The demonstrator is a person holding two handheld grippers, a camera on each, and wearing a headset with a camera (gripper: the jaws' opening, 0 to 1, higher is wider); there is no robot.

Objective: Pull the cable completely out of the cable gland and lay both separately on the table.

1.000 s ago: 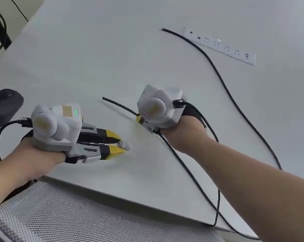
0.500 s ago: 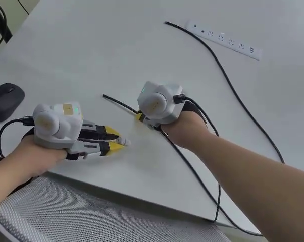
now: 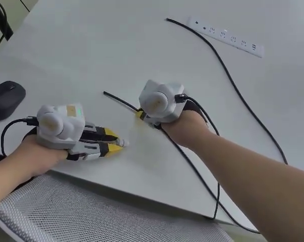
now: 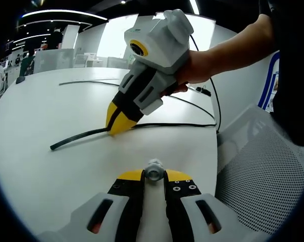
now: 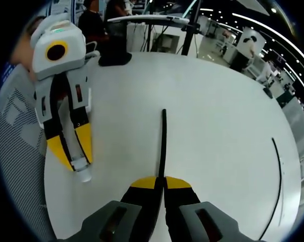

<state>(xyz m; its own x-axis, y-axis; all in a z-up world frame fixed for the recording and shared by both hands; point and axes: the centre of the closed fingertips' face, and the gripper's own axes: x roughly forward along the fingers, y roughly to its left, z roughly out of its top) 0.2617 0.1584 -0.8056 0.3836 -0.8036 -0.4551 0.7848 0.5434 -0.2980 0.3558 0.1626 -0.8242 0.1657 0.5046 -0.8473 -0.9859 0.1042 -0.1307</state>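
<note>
Near the table's [image 3: 91,45] front edge the left gripper [image 3: 116,143] is held low and almost flat, its jaws pinched on the grey cable gland [image 3: 123,143] at their tips. Just beside it the right gripper [image 3: 140,117] is tilted nose-down from a bent wrist [image 3: 190,132], jaws clamped on the black cable [image 3: 120,101], whose free end is laid on the table apart from the gland

Black cable [image 3: 119,101], white table [image 3: 91,50]

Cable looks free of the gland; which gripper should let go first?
Probably right: the right gripper touches the table, its cable lying flat there. The left gripper holds the cable gland.
</note>
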